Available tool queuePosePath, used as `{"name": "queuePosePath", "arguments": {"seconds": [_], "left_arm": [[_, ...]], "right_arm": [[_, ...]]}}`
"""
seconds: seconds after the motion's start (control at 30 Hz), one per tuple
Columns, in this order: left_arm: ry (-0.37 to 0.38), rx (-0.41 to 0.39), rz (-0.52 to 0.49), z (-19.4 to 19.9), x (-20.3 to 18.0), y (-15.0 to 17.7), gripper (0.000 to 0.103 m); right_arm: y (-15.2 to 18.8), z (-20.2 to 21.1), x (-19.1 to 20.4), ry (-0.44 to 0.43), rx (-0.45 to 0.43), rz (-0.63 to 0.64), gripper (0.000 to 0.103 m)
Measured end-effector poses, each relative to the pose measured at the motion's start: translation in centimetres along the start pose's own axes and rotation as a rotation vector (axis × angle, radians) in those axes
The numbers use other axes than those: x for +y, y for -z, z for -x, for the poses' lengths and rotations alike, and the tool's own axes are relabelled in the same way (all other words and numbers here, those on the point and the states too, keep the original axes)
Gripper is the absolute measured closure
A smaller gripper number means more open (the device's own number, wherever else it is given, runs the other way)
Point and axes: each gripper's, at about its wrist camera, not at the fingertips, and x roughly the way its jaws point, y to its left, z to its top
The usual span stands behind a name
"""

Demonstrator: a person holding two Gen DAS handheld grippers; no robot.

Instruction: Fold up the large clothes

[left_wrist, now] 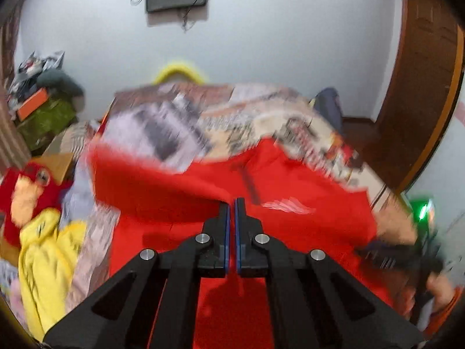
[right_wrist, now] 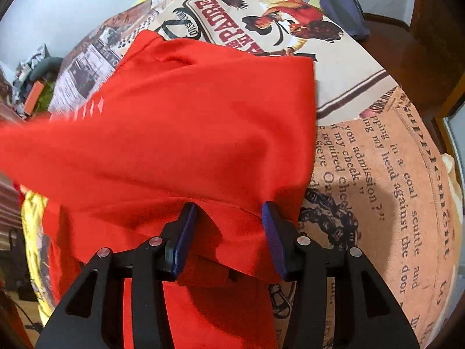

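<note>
A large red garment (left_wrist: 290, 180) lies on the bed; the left wrist view is blurred. My left gripper (left_wrist: 232, 203) is shut, its jaws pressed together at a raised red fold; I cannot tell whether cloth is pinched. In the right wrist view the red garment (right_wrist: 180, 122) is lifted and stretched toward the left. My right gripper (right_wrist: 228, 212) is open, its blue pads (right_wrist: 184, 235) apart with a fold of the red cloth lying between them.
The bed has a newspaper-print cover (right_wrist: 377, 174). A yellow garment (left_wrist: 46, 256) and a red plush toy (left_wrist: 26, 186) lie at the bed's left. A dark blue bag (right_wrist: 343, 3) sits at the far corner. A wooden door (left_wrist: 421, 87) stands right. Boxes and clutter (left_wrist: 40, 101) stand at the far left.
</note>
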Motion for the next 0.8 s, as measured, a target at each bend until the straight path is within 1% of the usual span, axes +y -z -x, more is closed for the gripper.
{"name": "queuePosePath", "arguments": {"seconds": [0.07,0.13,0.2,0.27,0.3,0.33,0.37,0.4,0.43,0.53,0.63,0.67,0.7,0.73,0.8], "left_arm": [[0.013,0.073,0.026,-0.9,1.5,2.8,0.101],[0.048,0.170,0.046,-2.5,3.2,5.6,0.100],[0.081,0.218,0.064,-2.9,4.1,7.5,0.099],[0.093,0.252,0.073,-2.7,5.3,9.1,0.096],[0.104,0.256,0.087,-2.4,6.1,9.8,0.090],[0.115,0.258,0.101,-2.0,6.5,10.1,0.075],[0.138,0.259,0.138,-1.6,7.7,10.6,0.066],[0.160,0.254,0.178,-1.3,8.8,11.0,0.055],[0.186,0.244,0.230,-0.8,10.1,11.3,0.052],[0.276,0.254,0.357,-0.2,12.4,11.9,0.052],[0.434,0.278,0.518,-0.4,14.2,13.0,0.052],[0.469,0.286,0.554,-0.7,14.4,13.2,0.052],[0.483,0.290,0.572,-0.6,14.3,13.4,0.052],[0.494,0.300,0.606,-1.1,14.4,13.7,0.050],[0.474,0.313,0.642,-1.8,14.5,14.1,0.047]], "right_arm": [[0.1,0.0,0.3,0.023,0.008,0.000,0.060],[0.0,0.1,0.5,0.042,0.021,-0.008,0.060],[0.1,0.3,0.6,0.058,0.032,-0.016,0.060],[0.3,0.8,0.7,0.064,0.038,-0.024,0.059],[0.5,1.1,0.8,0.066,0.038,-0.024,0.059],[0.6,1.6,0.9,0.067,0.036,-0.027,0.059],[0.8,2.0,1.0,0.065,0.032,-0.031,0.059],[1.1,2.5,1.0,0.057,0.026,-0.034,0.059],[1.2,2.9,1.2,0.051,0.018,-0.036,0.059],[1.8,4.3,1.6,0.048,-0.009,-0.039,0.059],[2.3,5.4,2.3,0.044,-0.038,-0.029,0.059],[2.4,5.6,2.7,0.038,-0.046,-0.028,0.059],[2.6,6.0,3.0,0.024,-0.054,-0.026,0.059],[2.6,6.0,3.4,0.014,-0.058,-0.025,0.059],[2.9,6.4,4.0,-0.008,-0.067,-0.021,0.059]]}}
